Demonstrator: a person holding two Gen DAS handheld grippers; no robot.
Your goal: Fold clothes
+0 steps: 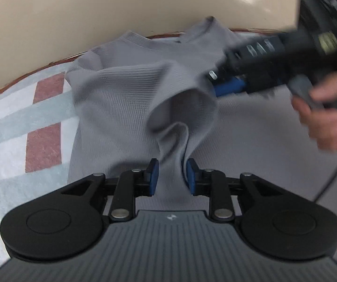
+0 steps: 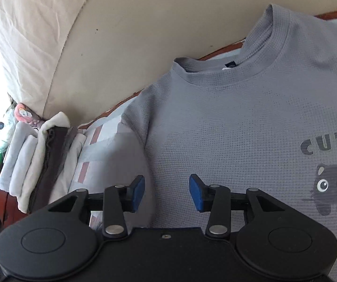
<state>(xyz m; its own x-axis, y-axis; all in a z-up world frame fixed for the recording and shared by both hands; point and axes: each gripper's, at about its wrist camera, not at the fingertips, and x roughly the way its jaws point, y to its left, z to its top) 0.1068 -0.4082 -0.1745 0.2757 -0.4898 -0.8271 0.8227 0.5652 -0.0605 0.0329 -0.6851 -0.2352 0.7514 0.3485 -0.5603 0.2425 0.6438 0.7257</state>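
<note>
On the checked sheet (image 1: 44, 141) at the left lies the grey shirt (image 1: 126, 108), collar toward the far edge, its long axis running away from the left gripper (image 1: 172, 176). A raised fold stands between that gripper's narrowly parted jaws; whether the pads pinch it I cannot tell. Rightward, the right gripper (image 2: 167, 192) hovers half open and empty over the shirt's sleeve-side edge, the nearer one for a fold.

soft daylight, pretty even, blown-out white glare at the right wrist view's left edge, heavy motion blur on the right claw (image 1: 217, 82) and hand (image 1: 326, 115), fisheye bending the edges, dark corners
</note>
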